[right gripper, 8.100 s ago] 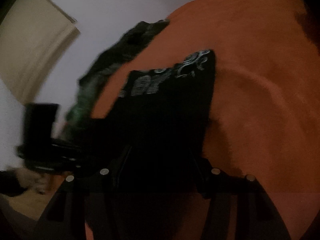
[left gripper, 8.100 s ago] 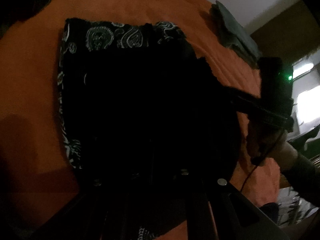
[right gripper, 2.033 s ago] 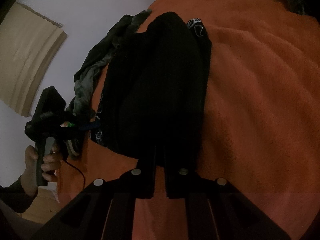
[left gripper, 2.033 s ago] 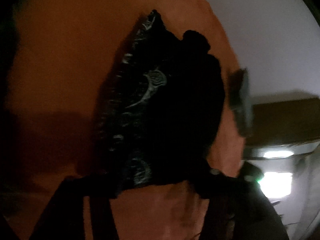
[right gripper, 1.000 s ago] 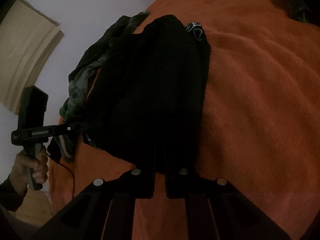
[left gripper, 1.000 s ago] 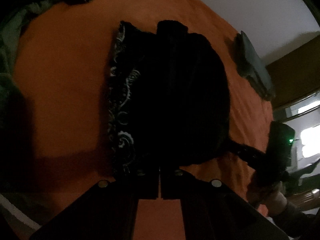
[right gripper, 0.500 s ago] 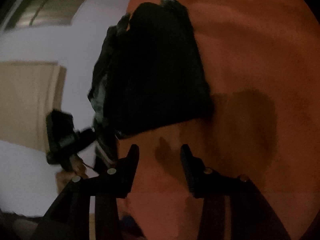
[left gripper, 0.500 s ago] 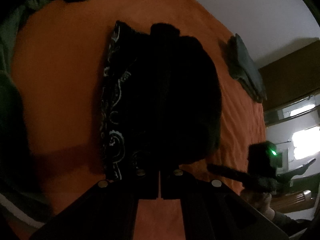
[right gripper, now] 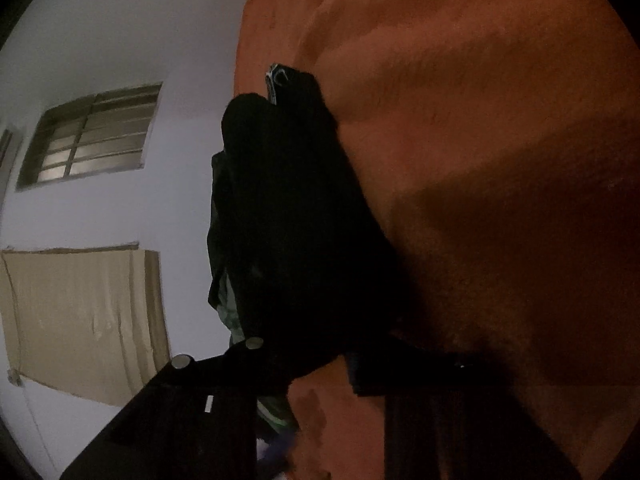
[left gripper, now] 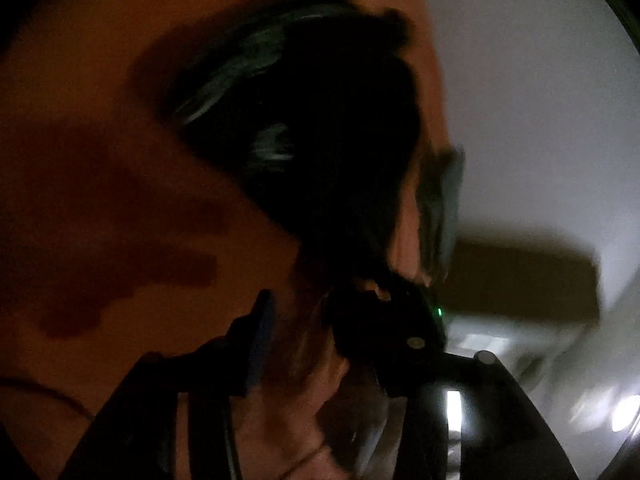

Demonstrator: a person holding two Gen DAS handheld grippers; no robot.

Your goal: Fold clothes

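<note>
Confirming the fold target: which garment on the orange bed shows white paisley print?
The black garment, paisley at its far corner; the grey-green clothes behind show none.

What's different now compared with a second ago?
Both grippers let go of the folded black garment. The left gripper is opening its jaws, nothing clearly between them; the right gripper is closing its jaws around the garment's edge. The garment stays folded on the orange blanket.

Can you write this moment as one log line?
left hand-held gripper: jaws opening, empty | right hand-held gripper: jaws closing, black garment edge between | garment: lying on orange blanket
</note>
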